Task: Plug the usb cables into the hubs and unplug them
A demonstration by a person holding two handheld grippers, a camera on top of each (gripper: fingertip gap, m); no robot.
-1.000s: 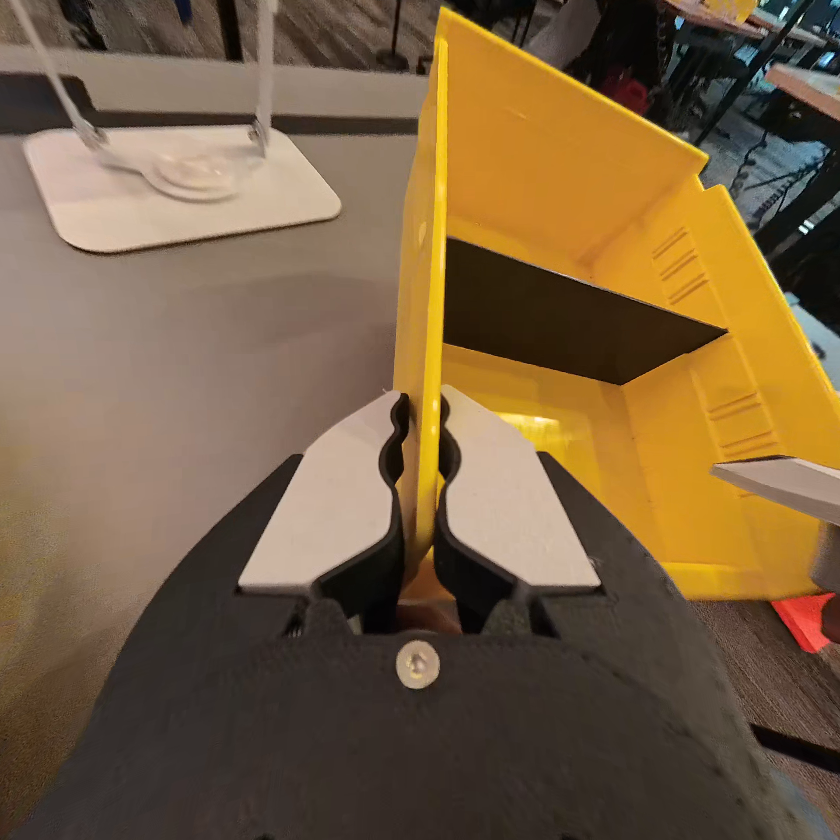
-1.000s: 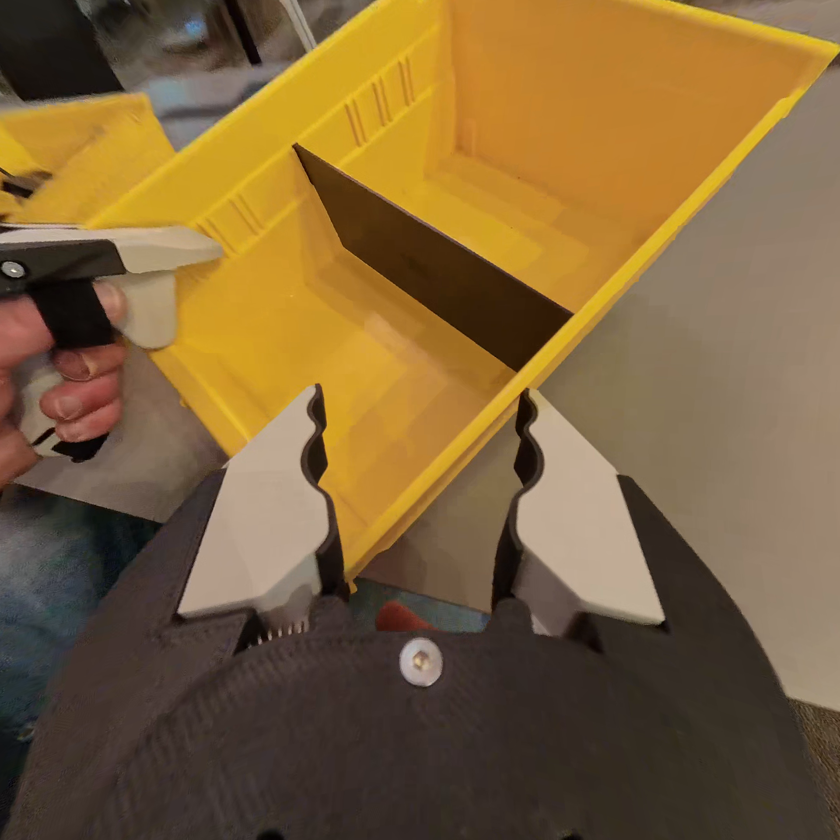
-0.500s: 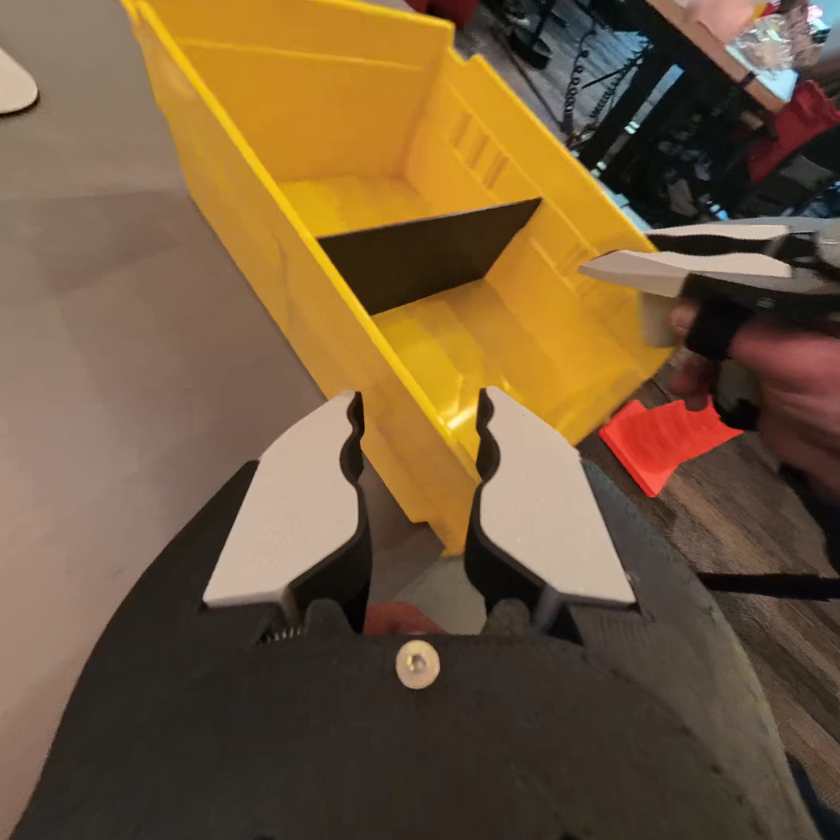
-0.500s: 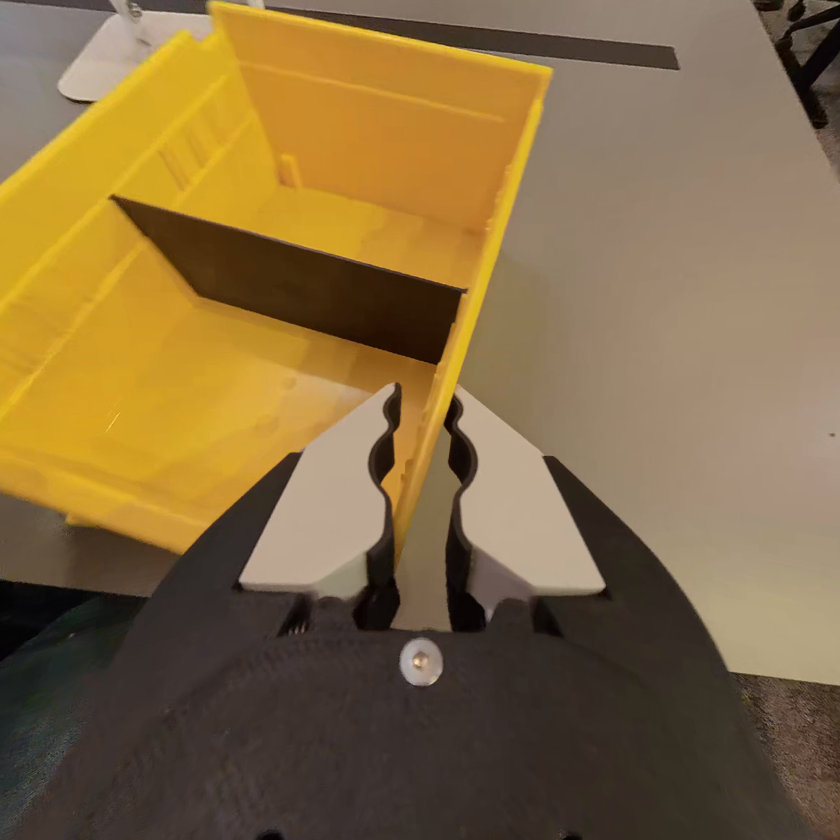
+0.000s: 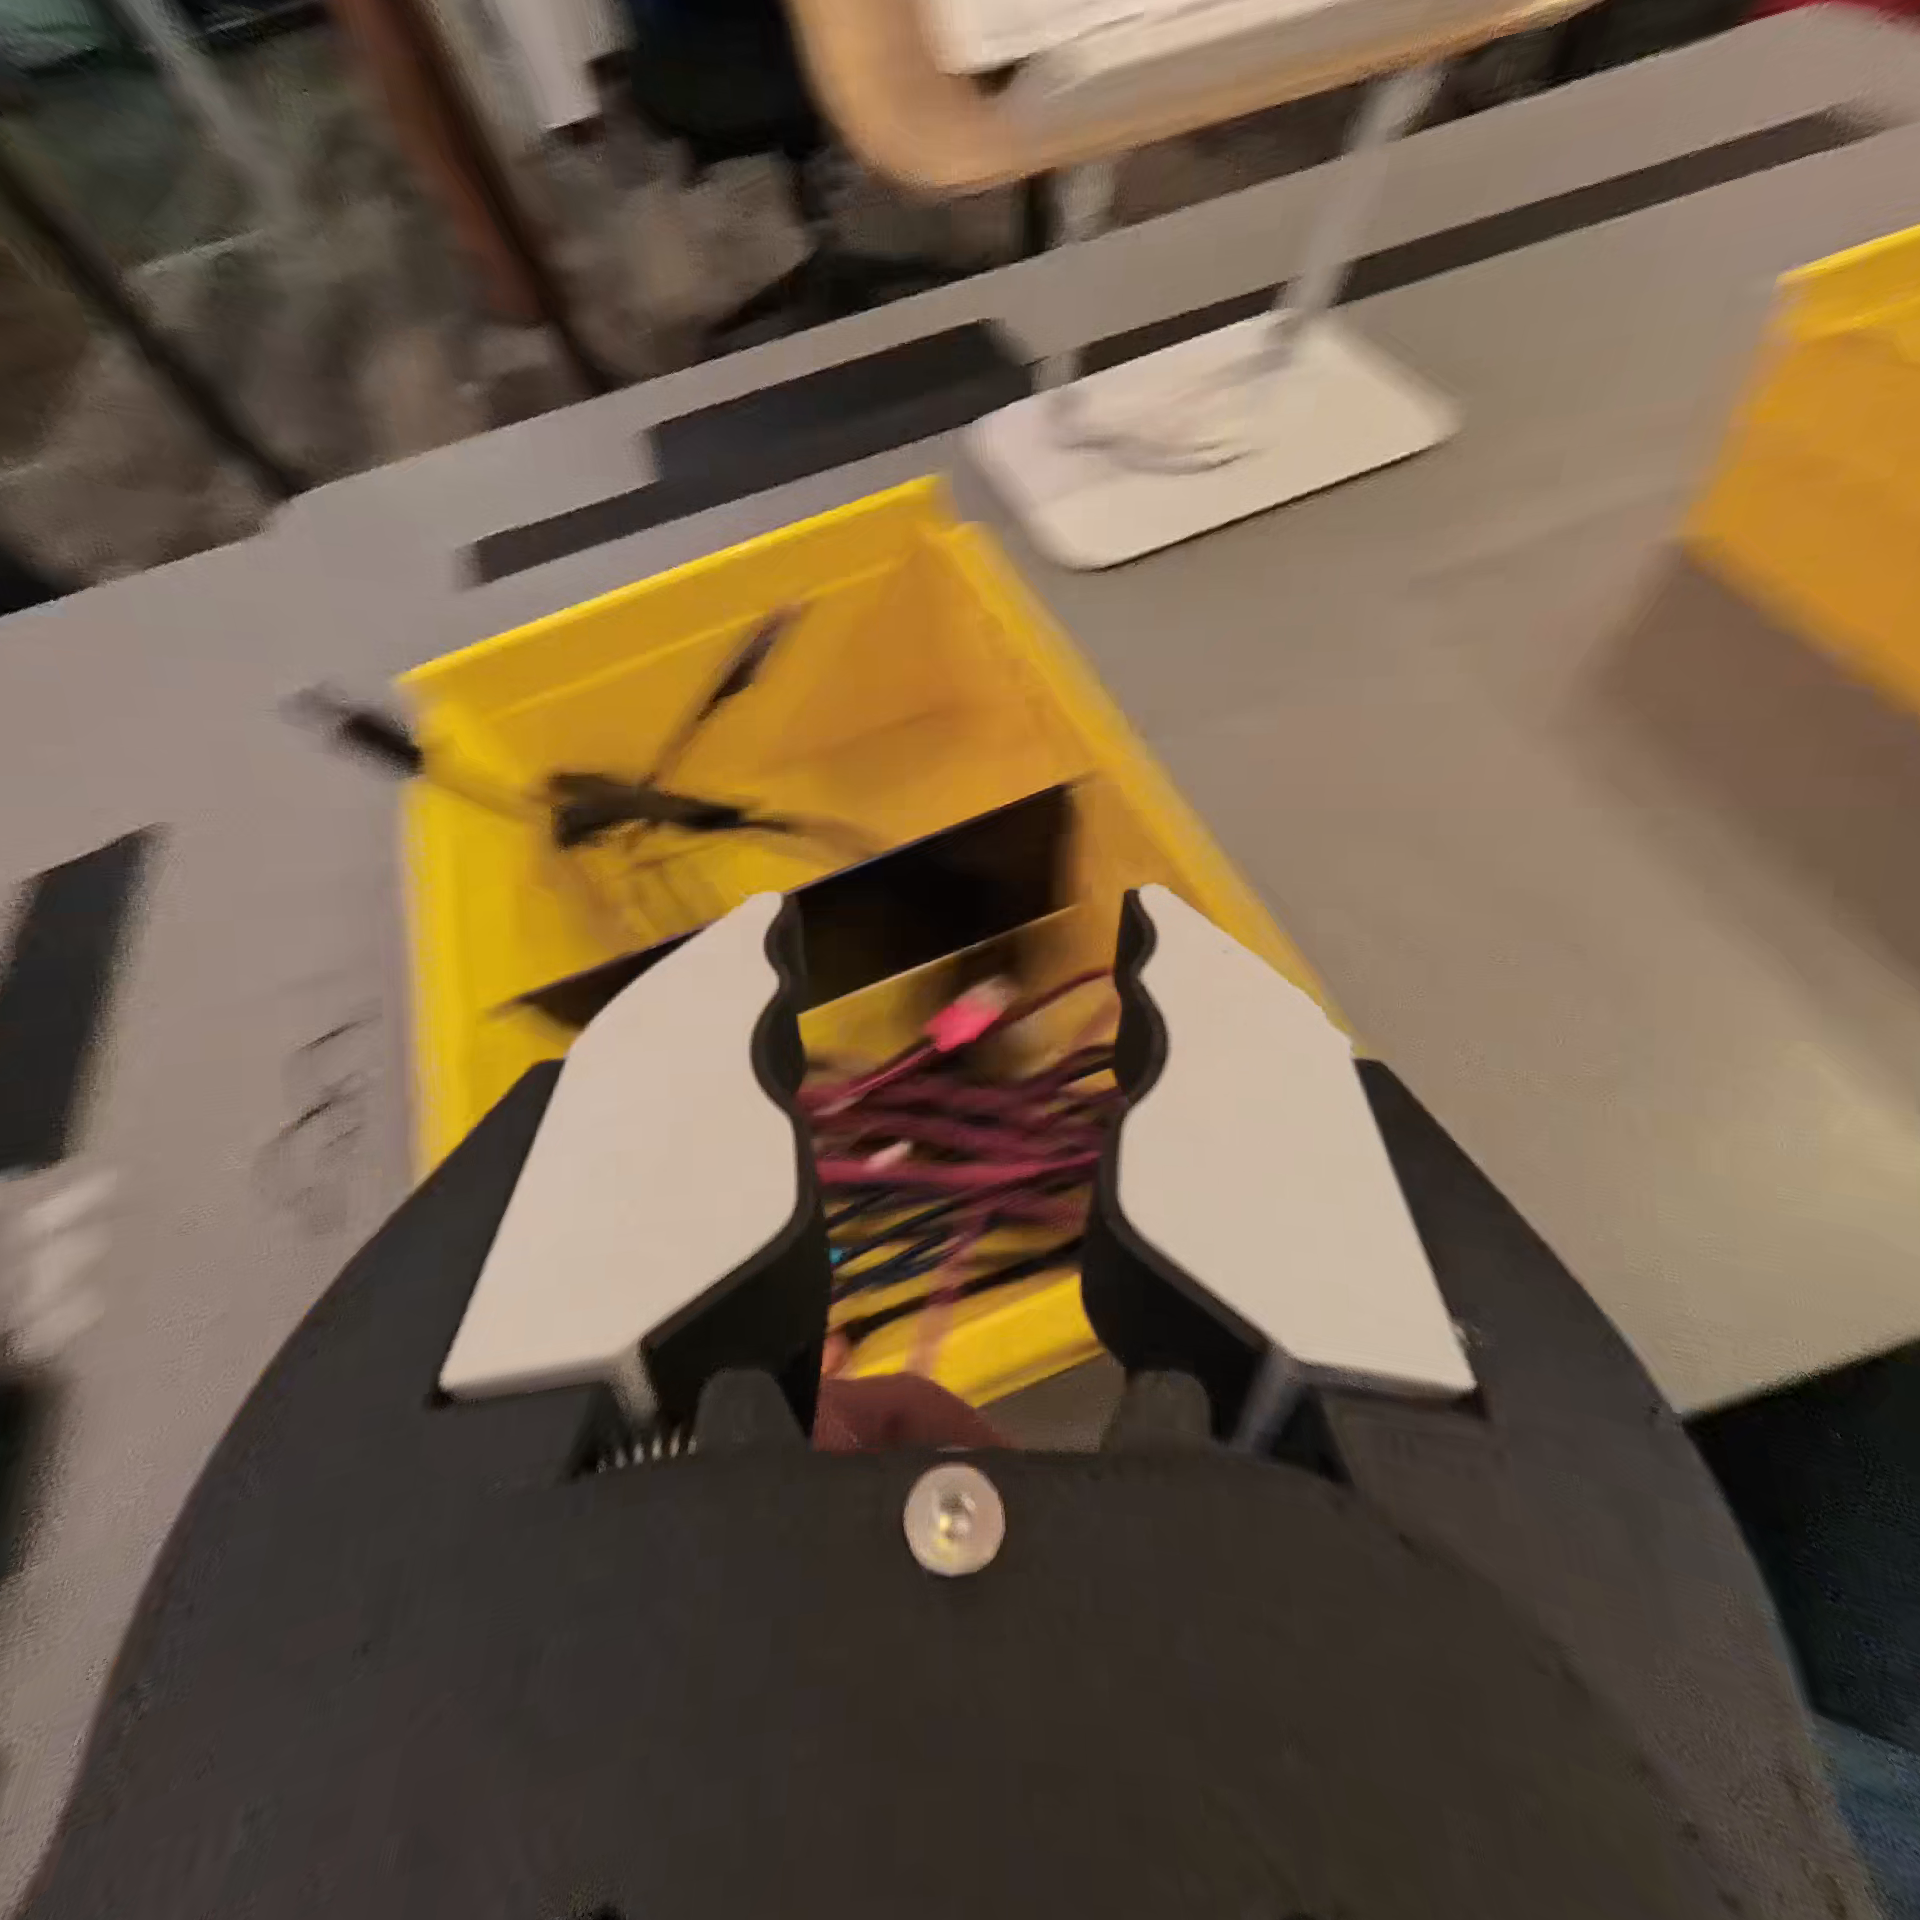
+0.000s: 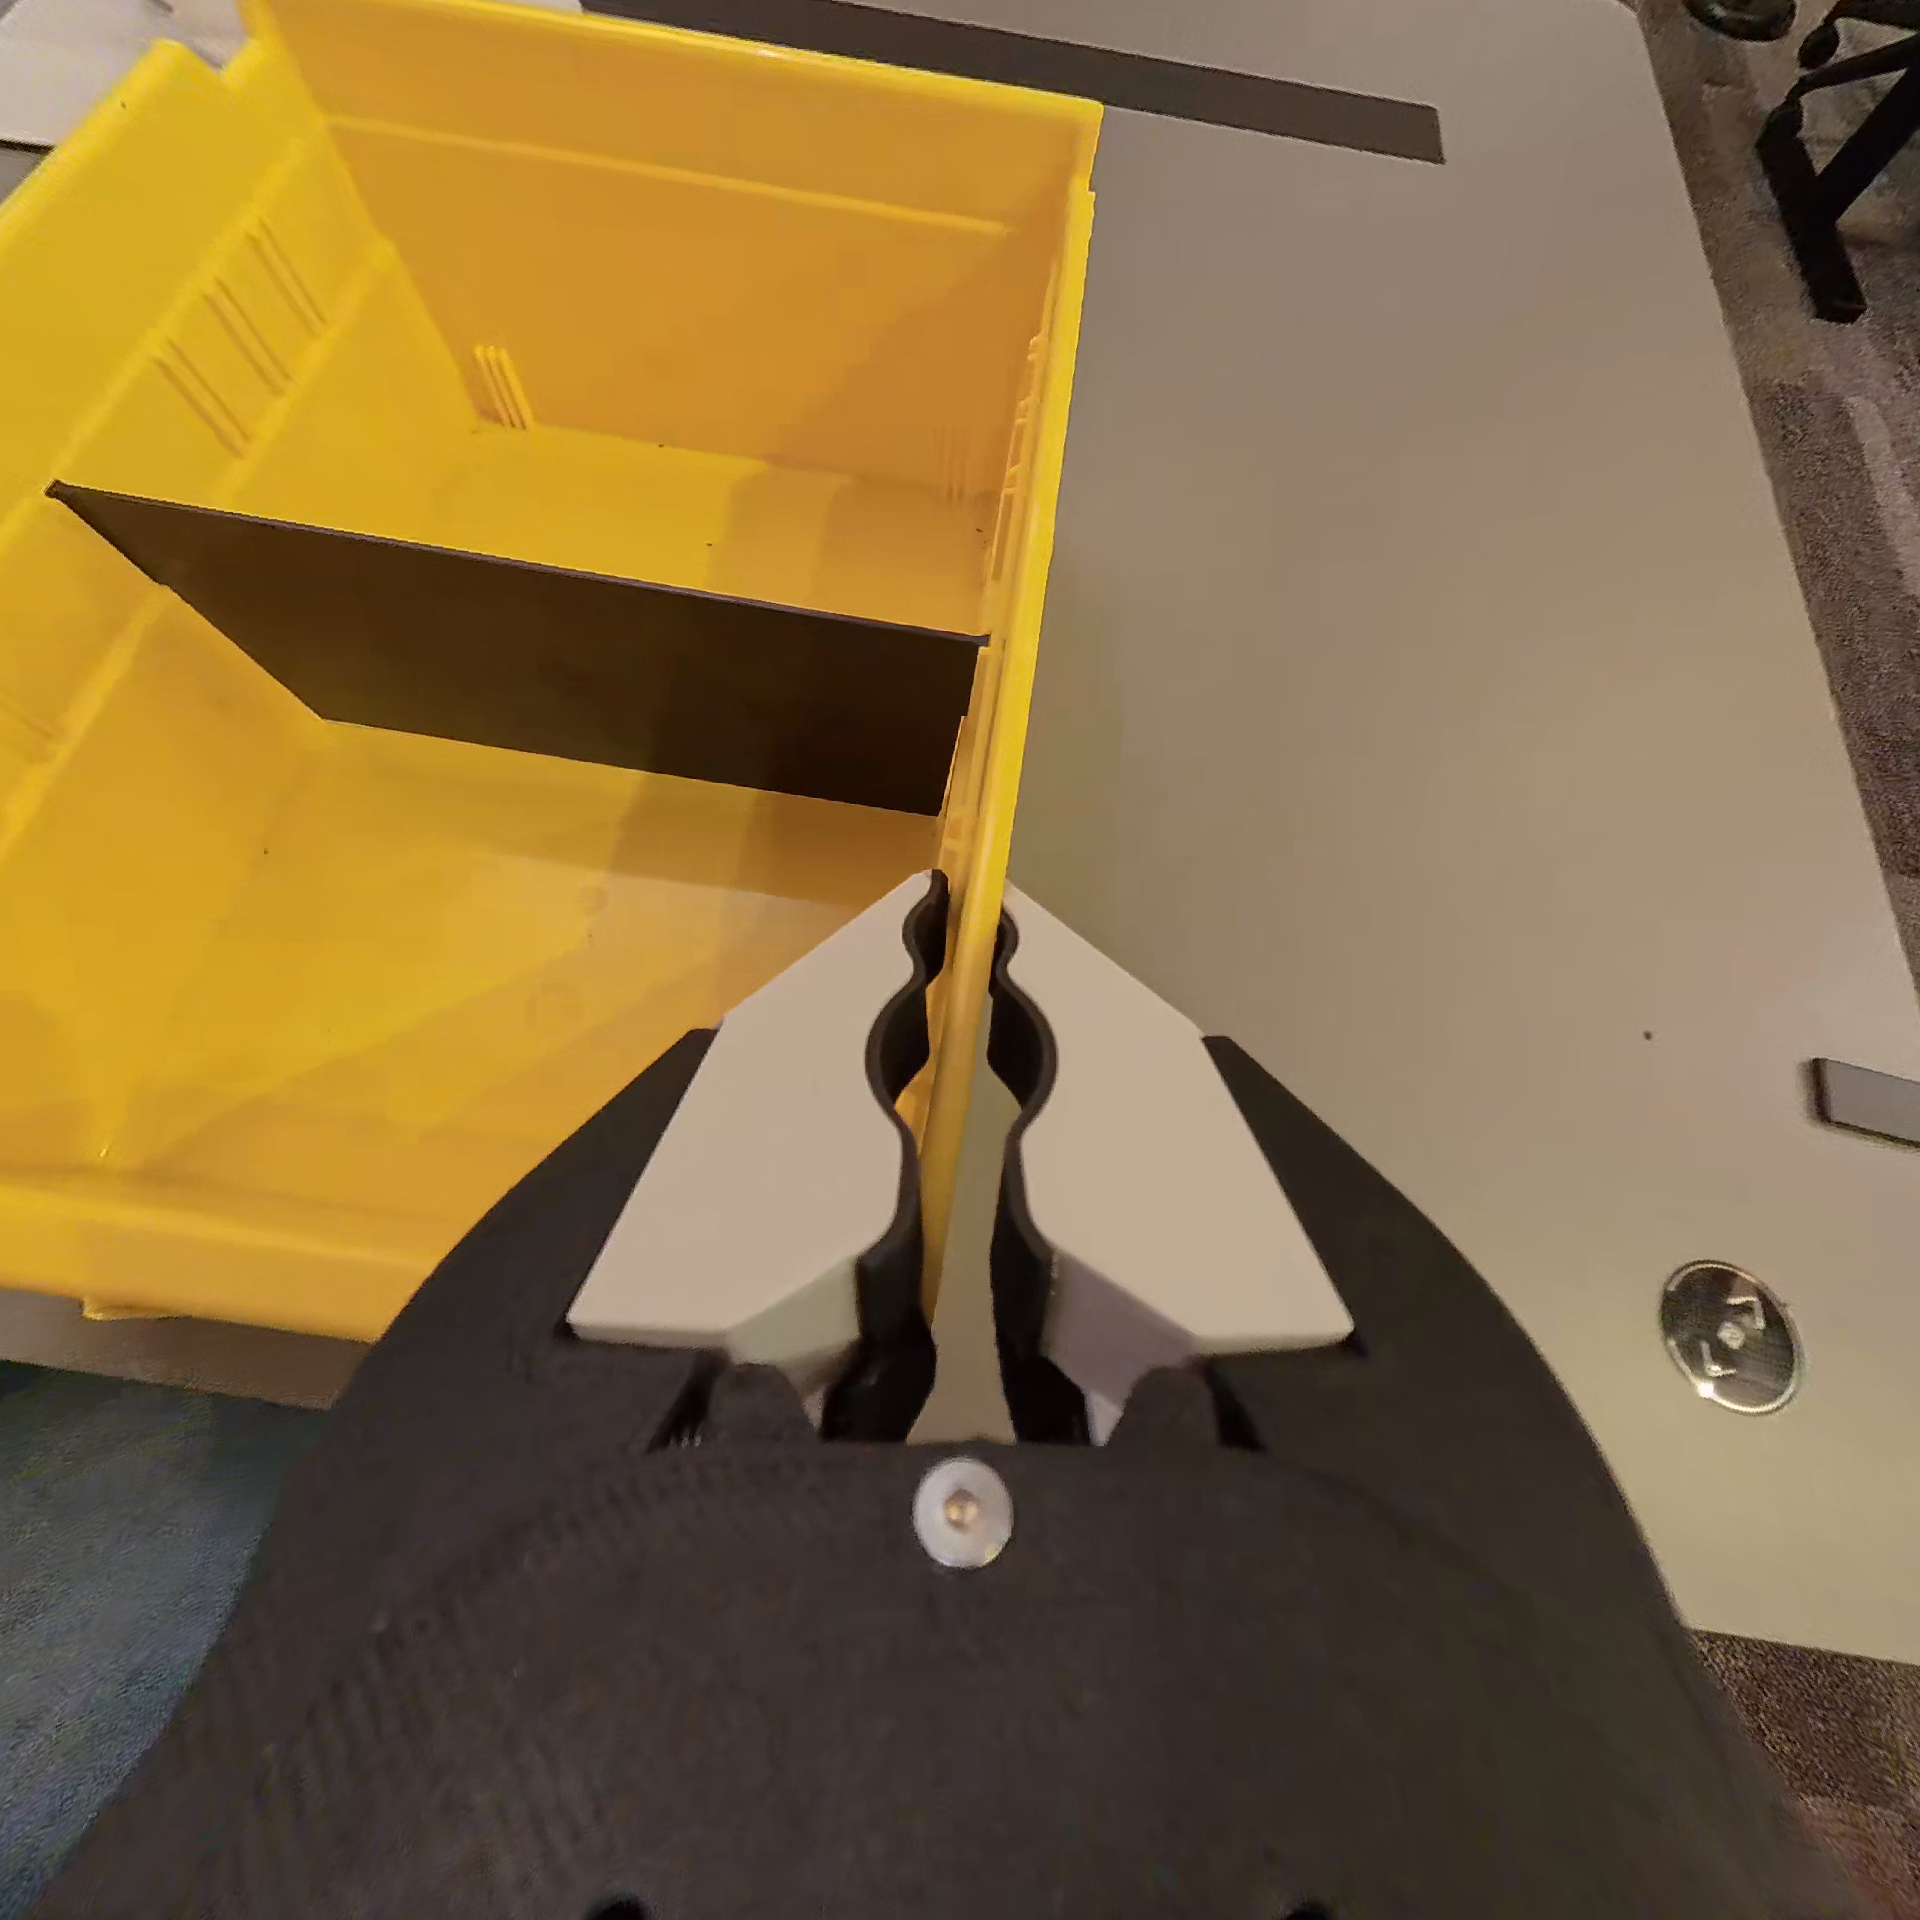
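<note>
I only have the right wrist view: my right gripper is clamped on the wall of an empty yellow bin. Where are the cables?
Observer: In a second yellow bin. Its near compartment holds a tangle of red and dark cables.
Operator: And the left gripper?
Observer: The left gripper is open, aimed at those cables and holding nothing.
Operator: Any hubs?
Observer: Black items lie in the far compartment, behind a black divider. They are too blurred to call hubs.
</note>
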